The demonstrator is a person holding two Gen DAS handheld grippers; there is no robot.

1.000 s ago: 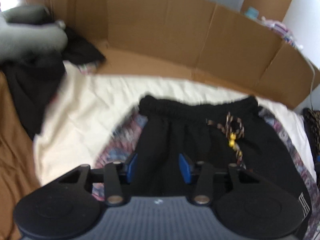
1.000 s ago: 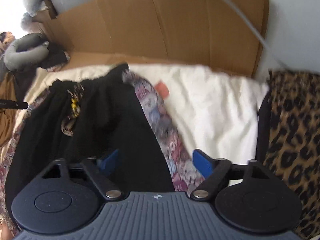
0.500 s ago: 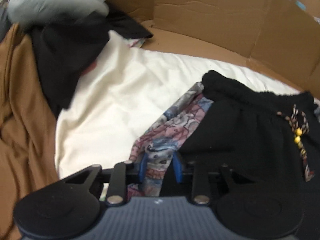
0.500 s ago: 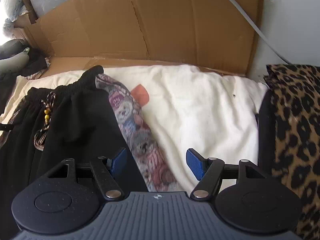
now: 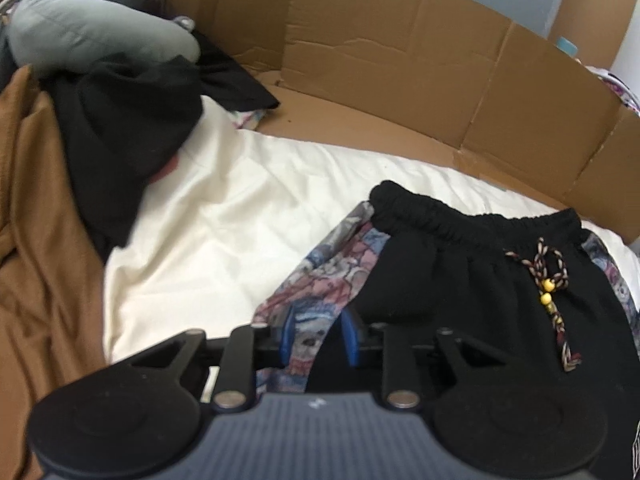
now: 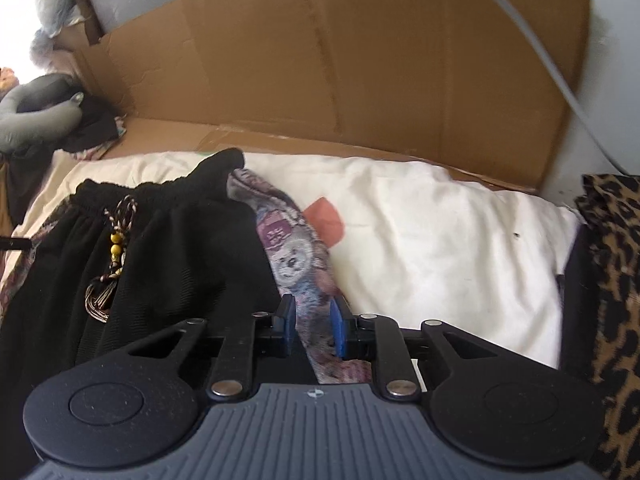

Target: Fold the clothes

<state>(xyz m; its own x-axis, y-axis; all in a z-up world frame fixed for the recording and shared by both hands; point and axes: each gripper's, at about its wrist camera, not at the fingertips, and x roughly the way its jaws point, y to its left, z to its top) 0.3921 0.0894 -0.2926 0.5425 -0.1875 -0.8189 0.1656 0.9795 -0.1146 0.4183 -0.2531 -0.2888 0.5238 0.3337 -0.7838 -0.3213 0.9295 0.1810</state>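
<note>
Two tools, left tool [image 5: 318, 338], right tool [image 6: 311, 330], each pinching black shorts' [image 5: 460, 300] patterned side stripe

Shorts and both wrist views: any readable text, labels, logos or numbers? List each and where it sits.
White print at the hem of the black shorts, cut by the lower right edge of the left wrist view: too cropped to read.
Purple patch with pale marks on the patterned side stripe: too blurred to read.
Small emblem on each gripper body: a mark, no letters.
Cardboard, leopard-print fabric: no text.

Black shorts [image 5: 460, 320], patterned stripes; leopard-print cloth [image 6: 612, 280]
</note>
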